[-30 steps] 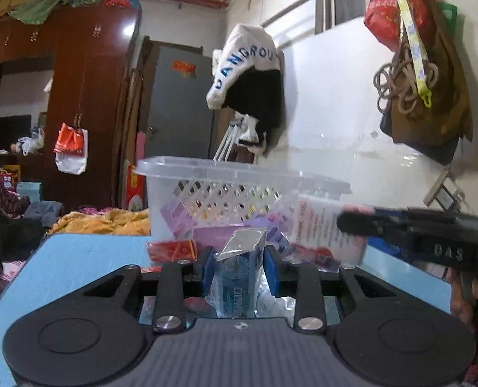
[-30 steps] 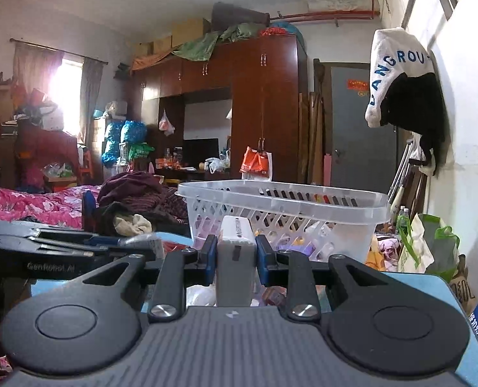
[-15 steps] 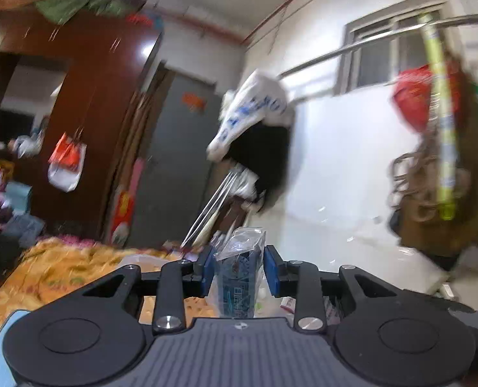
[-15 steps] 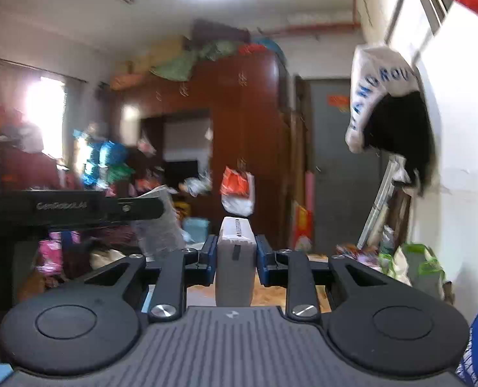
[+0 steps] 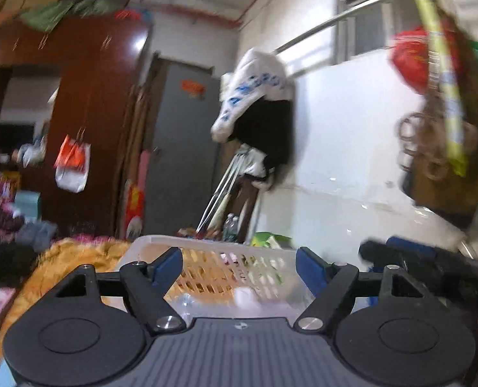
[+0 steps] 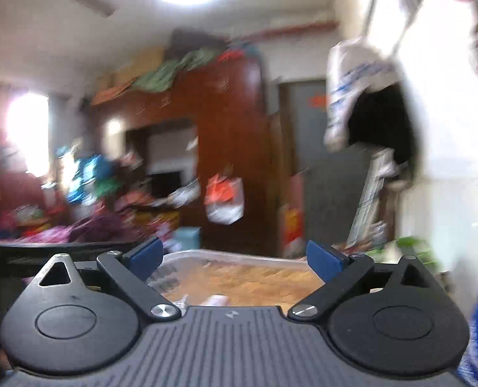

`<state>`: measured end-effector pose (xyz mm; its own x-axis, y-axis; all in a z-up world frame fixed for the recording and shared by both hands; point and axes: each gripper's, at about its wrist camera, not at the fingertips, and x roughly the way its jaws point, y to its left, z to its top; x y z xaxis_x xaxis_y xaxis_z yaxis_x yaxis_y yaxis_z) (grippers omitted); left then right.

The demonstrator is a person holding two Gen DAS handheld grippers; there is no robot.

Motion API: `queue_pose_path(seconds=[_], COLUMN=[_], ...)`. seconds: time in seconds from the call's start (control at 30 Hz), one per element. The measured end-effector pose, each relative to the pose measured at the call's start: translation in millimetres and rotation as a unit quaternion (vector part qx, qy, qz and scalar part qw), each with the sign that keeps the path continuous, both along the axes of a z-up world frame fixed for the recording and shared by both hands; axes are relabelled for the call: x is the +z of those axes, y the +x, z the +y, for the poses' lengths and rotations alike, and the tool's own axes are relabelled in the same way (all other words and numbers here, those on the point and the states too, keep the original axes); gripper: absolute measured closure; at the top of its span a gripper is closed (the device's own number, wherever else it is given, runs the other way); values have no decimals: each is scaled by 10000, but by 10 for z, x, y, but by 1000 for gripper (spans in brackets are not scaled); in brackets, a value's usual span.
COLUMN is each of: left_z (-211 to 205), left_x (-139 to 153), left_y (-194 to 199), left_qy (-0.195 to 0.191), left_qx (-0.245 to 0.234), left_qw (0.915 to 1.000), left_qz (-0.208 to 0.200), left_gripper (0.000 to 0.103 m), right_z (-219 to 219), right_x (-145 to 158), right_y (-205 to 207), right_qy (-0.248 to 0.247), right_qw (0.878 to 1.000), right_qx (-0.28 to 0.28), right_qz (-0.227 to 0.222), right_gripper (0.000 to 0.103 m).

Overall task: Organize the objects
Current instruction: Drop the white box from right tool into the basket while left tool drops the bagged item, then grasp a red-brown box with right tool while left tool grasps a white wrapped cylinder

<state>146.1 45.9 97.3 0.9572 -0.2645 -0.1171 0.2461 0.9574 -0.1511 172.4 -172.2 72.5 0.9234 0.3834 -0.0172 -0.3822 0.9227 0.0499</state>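
Both your grippers hang above the white basket [image 5: 206, 242] with nothing between the pads: the left gripper [image 5: 240, 266] has just been opening and now stands spread, and the right gripper [image 6: 235, 259] has just been opening too, wider still. Down inside the basket, pale blurred shapes [image 5: 248, 296] lie on the bottom, most likely the things you are sorting, though the blur hides what they are. The main risk now is pulling away low and catching a finger on the basket rim [image 6: 226, 254], which could tip or drag it. Your grippers also sit close together, the right one's black body [image 5: 432, 264] just beside the left, so they could knock. The wall [image 5: 351, 161] with its hanging bags stands near on the right.
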Motion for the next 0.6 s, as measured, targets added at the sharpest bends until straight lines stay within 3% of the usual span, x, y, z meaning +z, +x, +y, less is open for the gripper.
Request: queue_pose_path(seconds=[0.13, 0.27, 0.37, 0.4, 0.5, 0.53, 0.6], left_z=[-60, 36, 113, 114, 46, -7, -96], left_x=[-345, -604, -663, -681, -783, -811, -860], left_y=[-364, -485, -498, -492, -509, -510, -506], left_qy=[135, -71, -151, -72, 111, 159, 220], left_qx=[-185, -70, -42, -44, -130, -201, -284], left_qw=[9987, 9973, 9962, 9956, 9937, 9931, 9917], left_qz=[465, 724, 862, 932, 1112, 1145, 1235], left_gripper=[18, 18, 18, 18, 18, 18, 18], right_z=[-96, 76, 97, 87, 123, 118, 118], right_x=[-268, -511, -660, -709, -784, -784, -780], right_y=[91, 399, 587, 617, 560, 545, 437], right_qy=[113, -250, 3, 56, 176, 196, 204], right_qw=[9928, 9761, 9606, 9570, 9566, 9591, 9658], right_qx=[371, 101, 346, 390, 576, 622, 598], right_qz=[1137, 2158, 2758, 2875, 2851, 2754, 2515], right_gripper=[3, 3, 3, 4, 22, 37, 41])
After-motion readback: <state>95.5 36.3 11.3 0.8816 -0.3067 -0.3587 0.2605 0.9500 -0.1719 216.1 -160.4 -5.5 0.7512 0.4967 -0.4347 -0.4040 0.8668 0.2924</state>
